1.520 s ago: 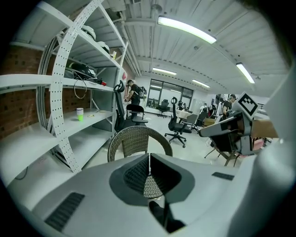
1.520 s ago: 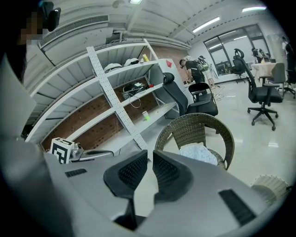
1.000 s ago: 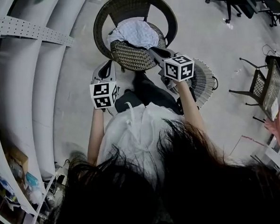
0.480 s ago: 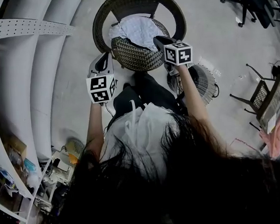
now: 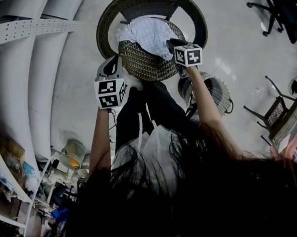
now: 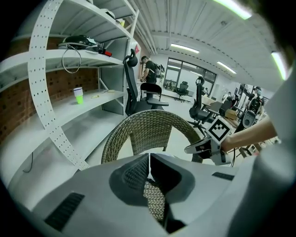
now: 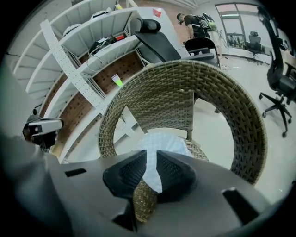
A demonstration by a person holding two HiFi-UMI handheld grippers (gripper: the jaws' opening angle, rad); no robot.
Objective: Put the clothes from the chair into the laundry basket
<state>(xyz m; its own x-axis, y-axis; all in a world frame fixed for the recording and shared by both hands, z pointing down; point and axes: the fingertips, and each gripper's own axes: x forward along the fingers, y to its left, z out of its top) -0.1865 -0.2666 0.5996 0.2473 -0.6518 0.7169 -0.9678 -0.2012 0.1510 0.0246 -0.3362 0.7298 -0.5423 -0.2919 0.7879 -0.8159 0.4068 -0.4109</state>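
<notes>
Holding the right gripper (image 5: 172,43) over the front right of the round brown wicker chair (image 5: 107,24), jaws together and empty, tips at the edge of the crumpled pale blue-white clothes (image 5: 151,34) heaped on its seat. Holding the left gripper (image 5: 112,66) near the chair's front left rim, jaws likewise together, clamping nothing.

Long dark hair (image 5: 193,198) falls over a white top (image 5: 157,145) with two thin white cords (image 5: 139,127). The trousers (image 5: 147,103) are black, and no sleeves cover the forearms. The left tool (image 6: 149,159) and the right tool (image 7: 151,162) each have a smooth grey shell, dark cross-hatched pads (image 7: 132,171) and a white cube (image 5: 109,94) printed with black square markers.
</notes>
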